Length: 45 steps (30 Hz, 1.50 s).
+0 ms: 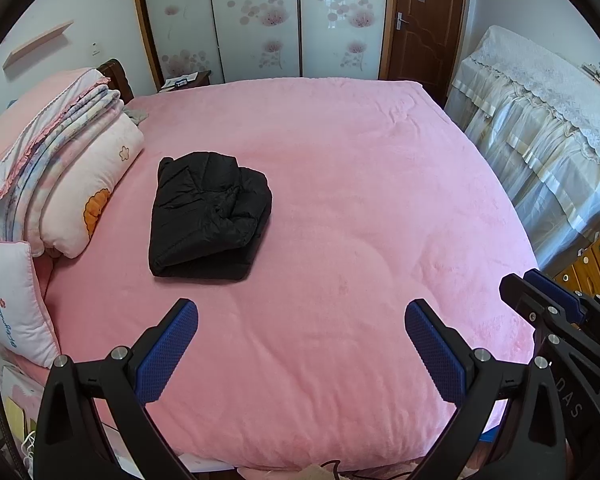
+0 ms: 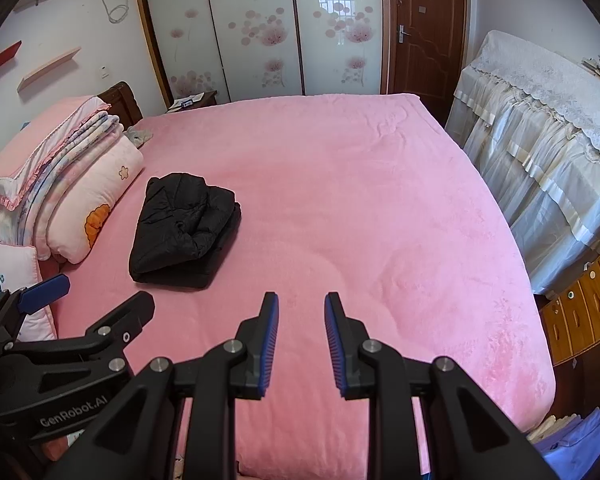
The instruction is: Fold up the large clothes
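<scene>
a black padded jacket point(image 1: 210, 216) lies folded into a thick, roughly square bundle on the left half of the bed point(image 1: 340, 200), which is covered edge to edge by a pink fleece blanket. the bundle's upper layer is puffed and creased, and a flatter layer shows beneath it along the near edge. just left of the jacket, close but apart from it, a stack of folded quilts and pillows point(image 1: 72, 168) leans against the dark wooden headboard, and a small white cushion point(image 1: 12, 300) with a printed motif sits nearer the camera on that same side.

the left claw point(image 1: 302, 344) hangs over the near part of the bed with its blue-padded fingers spread wide apart and nothing between them. the jacket lies ahead of it and to the left, well apart from both fingertips. the right claw point(image 2: 301, 340) is also over the near edge of the bed, its fingers apart with a narrower gap and likewise holding nothing; the jacket point(image 2: 186, 228) lies ahead and to its left.

beyond the bed stands a wardrobe with frosted sliding doors point(image 1: 260, 20) printed with pink flowers, beside a brown wooden door point(image 1: 424, 20). furniture draped in white lace cloth point(image 1: 540, 128) runs along the right side.
</scene>
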Each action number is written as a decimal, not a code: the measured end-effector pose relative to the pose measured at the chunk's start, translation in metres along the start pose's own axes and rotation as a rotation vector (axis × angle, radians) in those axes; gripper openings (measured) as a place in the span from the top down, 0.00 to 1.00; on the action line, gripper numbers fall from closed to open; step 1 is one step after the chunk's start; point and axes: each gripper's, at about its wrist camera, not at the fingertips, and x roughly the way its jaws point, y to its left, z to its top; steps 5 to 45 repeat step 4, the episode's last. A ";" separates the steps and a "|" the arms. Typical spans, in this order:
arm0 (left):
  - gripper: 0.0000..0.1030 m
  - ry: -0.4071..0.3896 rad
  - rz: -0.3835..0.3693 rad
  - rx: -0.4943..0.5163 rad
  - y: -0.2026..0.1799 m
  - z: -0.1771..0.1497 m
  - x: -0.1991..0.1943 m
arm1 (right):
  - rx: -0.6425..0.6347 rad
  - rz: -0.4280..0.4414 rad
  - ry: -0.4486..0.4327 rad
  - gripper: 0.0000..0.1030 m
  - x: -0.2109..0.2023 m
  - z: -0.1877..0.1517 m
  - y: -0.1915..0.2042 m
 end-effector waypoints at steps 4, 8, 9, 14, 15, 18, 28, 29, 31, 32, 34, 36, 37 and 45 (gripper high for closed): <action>0.00 0.000 0.000 0.002 0.000 0.000 0.000 | 0.000 0.000 0.000 0.77 0.000 0.000 0.000; 0.00 0.000 0.000 0.002 0.000 0.000 0.000 | 0.000 0.000 0.000 0.77 0.000 0.000 0.000; 0.00 0.000 0.000 0.002 0.000 0.000 0.000 | 0.000 0.000 0.000 0.77 0.000 0.000 0.000; 0.00 0.000 0.000 0.002 0.000 0.000 0.000 | 0.000 0.000 0.000 0.77 0.000 0.000 0.000; 0.00 0.000 0.000 0.002 0.000 0.000 0.000 | 0.000 0.000 0.000 0.77 0.000 0.000 0.000; 0.00 0.000 0.000 0.002 0.000 0.000 0.000 | 0.000 0.000 0.000 0.77 0.000 0.000 0.000; 0.00 0.000 0.000 0.002 0.000 0.000 0.000 | 0.000 0.000 0.000 0.77 0.000 0.000 0.000; 0.00 0.000 0.000 0.002 0.000 0.000 0.000 | 0.000 0.000 0.000 0.77 0.000 0.000 0.000; 0.00 0.000 0.000 0.002 0.000 0.000 0.000 | 0.000 0.000 0.000 0.77 0.000 0.000 0.000; 0.00 0.000 0.000 0.002 0.000 0.000 0.000 | 0.000 0.000 0.000 0.77 0.000 0.000 0.000; 0.00 0.000 0.000 0.002 0.000 0.000 0.000 | 0.000 0.000 0.000 0.77 0.000 0.000 0.000; 0.00 0.000 0.000 0.002 0.000 0.000 0.000 | 0.000 0.000 0.000 0.77 0.000 0.000 0.000; 0.00 0.000 0.000 0.002 0.000 0.000 0.000 | 0.000 0.000 0.000 0.77 0.000 0.000 0.000; 0.00 0.000 0.000 0.002 0.000 0.000 0.000 | 0.000 0.000 0.000 0.77 0.000 0.000 0.000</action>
